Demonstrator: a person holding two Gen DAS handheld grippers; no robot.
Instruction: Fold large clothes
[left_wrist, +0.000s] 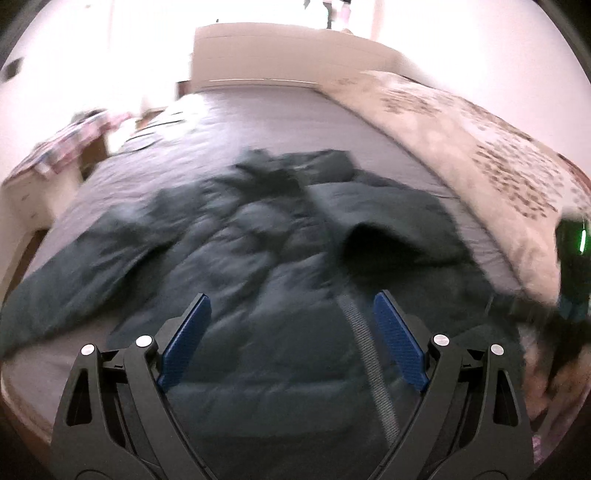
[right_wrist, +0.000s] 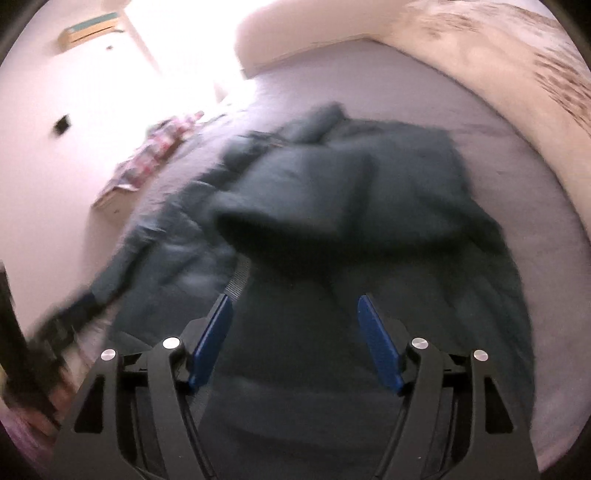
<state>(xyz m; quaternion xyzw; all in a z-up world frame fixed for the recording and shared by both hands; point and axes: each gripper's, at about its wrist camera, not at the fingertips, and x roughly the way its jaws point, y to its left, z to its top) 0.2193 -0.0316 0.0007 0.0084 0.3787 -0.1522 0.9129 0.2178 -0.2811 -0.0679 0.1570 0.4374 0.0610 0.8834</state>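
We are holding both the left gripper (left_wrist: 291, 325) and right gripper (right_wrist: 293, 325) with fingers spread, grasping nothing; the dark jacket (left_wrist: 258, 240) is lying ahead of them on the bed (left_wrist: 266, 110).

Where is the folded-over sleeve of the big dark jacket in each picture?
Left wrist view: sleeve lies right of centre, across the jacket.
Right wrist view: same sleeve sits centre, above the open gripper.
Shared landmark: grey zipper strip.
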